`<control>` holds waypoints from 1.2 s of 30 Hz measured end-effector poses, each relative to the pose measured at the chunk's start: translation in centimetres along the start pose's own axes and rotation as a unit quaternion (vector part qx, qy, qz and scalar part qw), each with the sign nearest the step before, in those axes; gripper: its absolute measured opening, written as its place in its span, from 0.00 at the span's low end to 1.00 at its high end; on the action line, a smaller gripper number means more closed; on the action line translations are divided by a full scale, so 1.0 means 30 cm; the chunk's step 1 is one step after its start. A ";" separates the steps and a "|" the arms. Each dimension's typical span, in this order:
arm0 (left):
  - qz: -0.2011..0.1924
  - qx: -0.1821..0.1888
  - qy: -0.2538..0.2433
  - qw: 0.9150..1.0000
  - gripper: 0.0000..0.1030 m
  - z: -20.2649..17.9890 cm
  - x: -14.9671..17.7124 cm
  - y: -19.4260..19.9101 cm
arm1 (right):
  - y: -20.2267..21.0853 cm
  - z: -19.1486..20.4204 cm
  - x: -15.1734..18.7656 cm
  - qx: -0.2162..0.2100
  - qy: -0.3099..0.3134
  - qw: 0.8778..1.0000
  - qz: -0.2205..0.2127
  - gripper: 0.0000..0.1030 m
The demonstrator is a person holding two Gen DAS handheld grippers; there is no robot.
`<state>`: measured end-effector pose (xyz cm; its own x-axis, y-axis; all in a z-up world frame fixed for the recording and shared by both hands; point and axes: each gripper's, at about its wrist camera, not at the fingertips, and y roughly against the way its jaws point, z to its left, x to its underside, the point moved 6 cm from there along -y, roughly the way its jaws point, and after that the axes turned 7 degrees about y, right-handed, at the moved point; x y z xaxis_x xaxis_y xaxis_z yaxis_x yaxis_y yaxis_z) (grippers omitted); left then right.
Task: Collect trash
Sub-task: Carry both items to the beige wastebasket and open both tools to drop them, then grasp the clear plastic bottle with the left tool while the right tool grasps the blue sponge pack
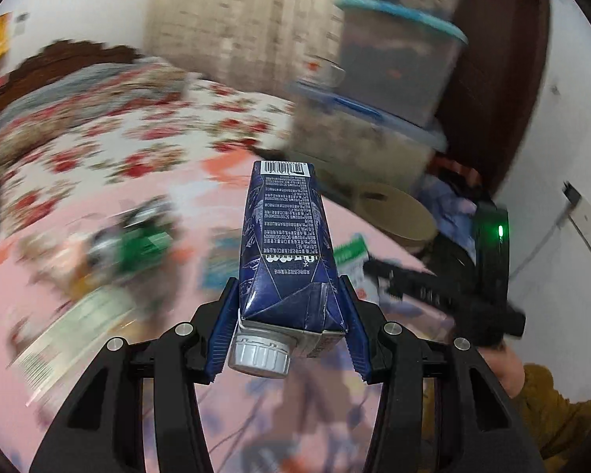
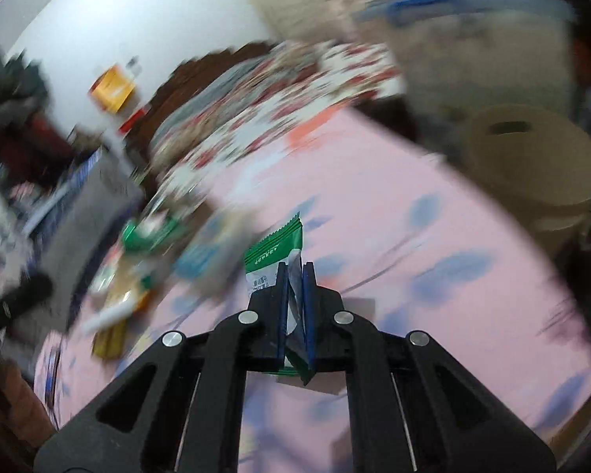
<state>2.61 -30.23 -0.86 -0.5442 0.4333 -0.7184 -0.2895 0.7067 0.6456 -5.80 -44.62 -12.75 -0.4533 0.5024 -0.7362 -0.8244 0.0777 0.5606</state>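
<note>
My left gripper [image 1: 288,287] is shut on a dark blue drink carton [image 1: 285,236] with a grey screw cap [image 1: 258,356], held above the pink sheet [image 1: 98,354]. My right gripper [image 2: 295,272] is shut on a green and white snack wrapper [image 2: 274,254], pinched flat between the jaws. The right gripper and the wrapper also show in the left wrist view [image 1: 445,295], to the right of the carton. A tan round bin [image 2: 532,165] with a slot in its lid stands at the bed's far right edge; it also shows in the left wrist view [image 1: 398,213].
More litter lies blurred on the pink sheet: green wrappers [image 1: 145,244], a teal packet [image 1: 220,260] and a long white-green package [image 1: 78,335]. A floral quilt [image 1: 118,138] covers the bed behind. Stacked clear storage boxes [image 1: 394,59] with blue lids stand behind the bin.
</note>
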 end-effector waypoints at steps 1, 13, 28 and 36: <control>0.010 0.010 -0.010 1.000 0.45 -0.037 -0.019 -0.057 | 0.014 -0.077 -0.039 0.012 -0.016 1.000 -0.011 0.09; 0.124 0.076 -0.111 0.983 0.45 -0.473 -0.201 -0.740 | 0.076 -0.752 -0.283 0.130 -0.145 0.978 -0.070 0.09; 0.103 0.061 -0.083 0.989 0.73 -0.549 -0.266 -0.811 | 0.081 -0.818 -0.268 0.109 -0.185 0.972 -0.098 0.84; 0.076 0.048 -0.073 0.993 0.73 -0.386 -0.115 -0.438 | 0.102 -0.540 -0.280 0.051 -0.143 0.983 -0.102 0.83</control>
<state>-0.82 -47.49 -3.87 -0.4543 0.6102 -0.6491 -0.1327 0.6741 0.7266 -10.00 -62.56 -10.99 -0.1566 0.6885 -0.7081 -0.8434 0.2799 0.4586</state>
